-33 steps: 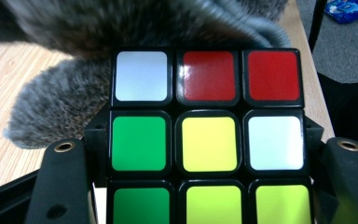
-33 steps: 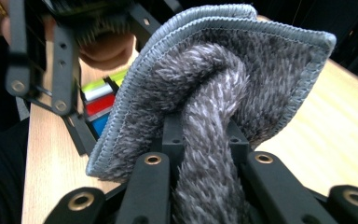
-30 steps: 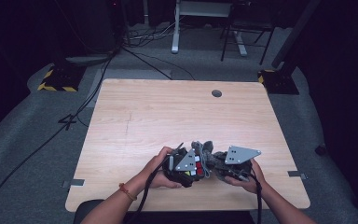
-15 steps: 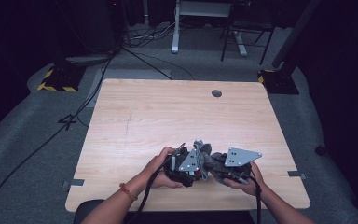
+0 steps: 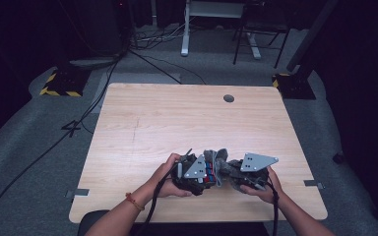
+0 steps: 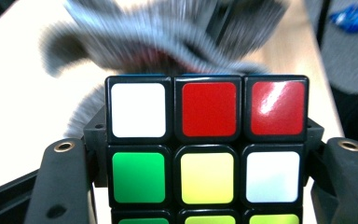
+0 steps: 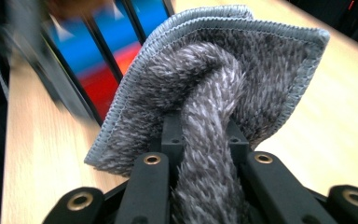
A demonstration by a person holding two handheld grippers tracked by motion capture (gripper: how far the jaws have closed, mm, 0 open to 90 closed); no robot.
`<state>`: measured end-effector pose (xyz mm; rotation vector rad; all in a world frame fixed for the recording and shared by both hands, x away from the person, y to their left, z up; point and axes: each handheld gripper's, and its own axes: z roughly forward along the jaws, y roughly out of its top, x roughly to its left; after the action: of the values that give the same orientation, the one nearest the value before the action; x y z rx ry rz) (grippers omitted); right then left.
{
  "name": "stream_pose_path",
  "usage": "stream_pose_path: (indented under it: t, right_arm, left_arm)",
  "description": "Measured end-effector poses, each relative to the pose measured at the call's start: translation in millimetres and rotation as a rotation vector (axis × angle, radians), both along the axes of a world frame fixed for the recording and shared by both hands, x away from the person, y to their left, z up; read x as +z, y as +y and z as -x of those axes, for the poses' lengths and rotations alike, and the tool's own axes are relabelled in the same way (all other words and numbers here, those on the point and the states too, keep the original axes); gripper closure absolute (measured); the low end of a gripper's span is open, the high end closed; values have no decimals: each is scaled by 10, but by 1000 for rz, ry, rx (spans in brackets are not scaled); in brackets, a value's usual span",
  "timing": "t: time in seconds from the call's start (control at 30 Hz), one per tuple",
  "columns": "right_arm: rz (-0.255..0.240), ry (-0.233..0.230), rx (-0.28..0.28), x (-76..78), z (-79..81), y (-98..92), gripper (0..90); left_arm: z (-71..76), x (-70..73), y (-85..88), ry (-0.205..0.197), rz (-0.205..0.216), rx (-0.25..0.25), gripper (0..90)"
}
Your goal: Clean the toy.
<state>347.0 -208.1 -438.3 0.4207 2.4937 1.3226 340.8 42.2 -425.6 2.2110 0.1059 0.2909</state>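
place: lab/studio | cues: dark room, grey carpet, floor cables, hazard-taped stand bases

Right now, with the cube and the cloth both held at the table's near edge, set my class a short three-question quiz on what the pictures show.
1. True or false: the left tool is shut on the puzzle cube.
2. What does the right tool hold? A) a sponge B) a grey cloth C) a brush
3. Fill in: in the left gripper view, the top row of the cube's facing side reads white, red, ____.

Key
1. True: its jaws clamp the cube's two sides.
2. B: the grey cloth is bunched between its jaws.
3. Red.
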Motion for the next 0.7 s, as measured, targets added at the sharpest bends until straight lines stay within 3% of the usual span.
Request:
stream_pose_path:
  t: [0.07,0.17,0.27,0.37,0.5,0.6,0.7]
  right_arm:
    - [8,26,-4,-78,-33,-23,774]
    - [-41,64,25,-95,-50,-30,774]
    - [-86,76,60,-71,-27,-15,774]
    - [-114,83,69,-58,-11,-22,775]
    - [-180,83,91,48,16,-41,775]
    - [-148,34,100,122,88,13,775]
    - [-125,23,91,112,94,29,774]
  left_arm:
    - [6,9,2,-6,6,3,330]
    - [12,-7,-11,8,11,-13,330]
    - [21,-29,-35,5,5,-27,329]
    - [8,-36,-14,21,25,-29,327]
    - [23,-90,-76,-2,-50,-22,326]
    - [41,-107,-115,-16,-70,-20,328]
    - [33,-96,-93,-11,-62,-11,330]
